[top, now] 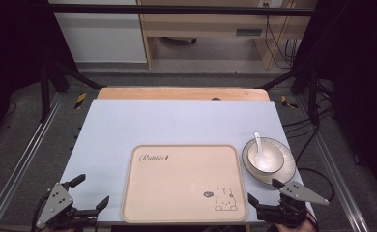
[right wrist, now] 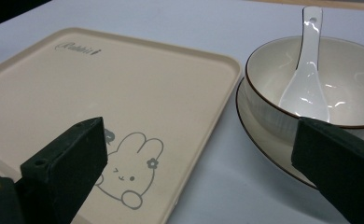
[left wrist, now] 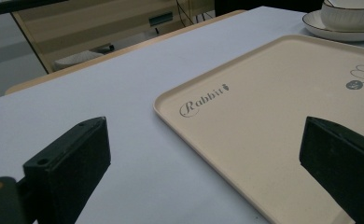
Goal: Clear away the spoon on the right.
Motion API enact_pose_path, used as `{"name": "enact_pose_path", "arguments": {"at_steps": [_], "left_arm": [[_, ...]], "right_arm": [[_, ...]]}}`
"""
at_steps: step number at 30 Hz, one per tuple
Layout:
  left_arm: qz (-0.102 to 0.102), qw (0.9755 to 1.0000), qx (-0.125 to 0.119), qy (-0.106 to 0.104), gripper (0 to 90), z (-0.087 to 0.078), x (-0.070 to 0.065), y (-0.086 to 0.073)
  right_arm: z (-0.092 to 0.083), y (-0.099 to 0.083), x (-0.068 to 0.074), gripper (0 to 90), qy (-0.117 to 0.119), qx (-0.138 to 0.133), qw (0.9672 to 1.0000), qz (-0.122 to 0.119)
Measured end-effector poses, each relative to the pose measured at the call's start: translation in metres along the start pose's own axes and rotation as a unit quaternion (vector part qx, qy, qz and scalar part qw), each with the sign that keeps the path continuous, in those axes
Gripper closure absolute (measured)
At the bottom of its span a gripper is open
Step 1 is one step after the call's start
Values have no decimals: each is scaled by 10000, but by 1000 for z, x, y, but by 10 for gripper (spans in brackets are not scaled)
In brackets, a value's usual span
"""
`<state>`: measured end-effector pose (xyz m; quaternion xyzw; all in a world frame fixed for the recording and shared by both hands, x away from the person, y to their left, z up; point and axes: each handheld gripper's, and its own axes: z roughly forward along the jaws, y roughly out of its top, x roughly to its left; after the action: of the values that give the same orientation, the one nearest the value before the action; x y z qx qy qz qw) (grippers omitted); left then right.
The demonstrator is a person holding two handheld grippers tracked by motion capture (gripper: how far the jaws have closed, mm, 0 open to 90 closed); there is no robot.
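While both grippers wait at the near edge of the table (top: 128,121), nothing is held yet. The left gripper (top: 87,192) sits by the near left corner of the tray (top: 143,212), with its jaws spread wide and nothing between them. The right gripper (top: 263,191) sits by the near right corner of the tray, just in front of the bowl (top: 268,155), and its jaws are spread wide too.

I think the bowl is the thing to be moved, since the right gripper points at it. The bowl stands on a plate (top: 285,170), to the right of the tray and very near its rim, though I cannot tell if they touch. A white spoon (top: 260,147) lies in the bowl, with its handle leaning on the far rim. It can slide if the bowl tips, so the bowl should stay level.

The tray lies flat and bare in the middle, maybe so that the dishes can go on it.

One word is written on the tray near its far left corner: "Rabbit" (left wrist: 203,100), with a tiny carrot after it. A little bunny (right wrist: 124,175) is drawn near the near right corner, with a small dark mark (top: 207,194) beside it that is too small to read.
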<state>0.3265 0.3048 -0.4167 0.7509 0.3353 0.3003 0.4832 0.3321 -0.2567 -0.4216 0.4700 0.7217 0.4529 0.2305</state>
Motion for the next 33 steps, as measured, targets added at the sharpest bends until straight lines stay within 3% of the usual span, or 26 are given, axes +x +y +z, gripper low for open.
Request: {"name": "enact_pose_path", "arguments": {"at_steps": [7, 33], "left_arm": [[49, 10000, 14, -36, 15, 0, -2, 0], [71, 10000, 20, -47, 15, -1, -2, 0]], "right_arm": [[-1, 0, 3, 36, -105, 41, 9999, -24], [0, -1, 2, 31, -87, 85, 9998, -134]]}}
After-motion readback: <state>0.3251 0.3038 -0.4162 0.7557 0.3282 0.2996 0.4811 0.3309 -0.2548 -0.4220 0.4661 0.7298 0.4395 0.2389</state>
